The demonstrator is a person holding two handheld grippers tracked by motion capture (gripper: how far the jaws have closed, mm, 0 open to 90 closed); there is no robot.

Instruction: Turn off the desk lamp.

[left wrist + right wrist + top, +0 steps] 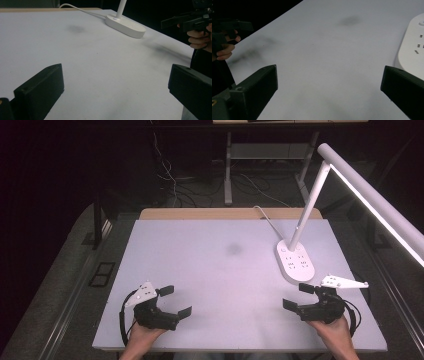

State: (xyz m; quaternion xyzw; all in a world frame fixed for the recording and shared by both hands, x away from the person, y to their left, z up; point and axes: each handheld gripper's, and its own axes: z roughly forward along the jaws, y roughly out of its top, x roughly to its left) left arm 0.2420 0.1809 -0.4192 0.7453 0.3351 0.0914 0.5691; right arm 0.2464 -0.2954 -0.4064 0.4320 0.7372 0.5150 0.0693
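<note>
My left gripper point(176, 301) hovers over the near left part of the white table top point(220, 265), held by a hand, its jaws wide apart with nothing between them point(116, 92). My right gripper point(298, 296) is over the near right part, also held by a hand, jaws spread wide and empty point(329, 92). In the left gripper view the right gripper point(185, 21) appears at the far right. The left gripper point(227, 30) shows at the left edge of the right gripper view.
A white desk lamp with a flat oval base point(295, 261) carrying sockets stands at the right of the table; its arm point(372, 202) reaches out over the right side. Its cable point(267, 220) runs off the back edge. A faint dark smudge point(234, 249) marks the middle.
</note>
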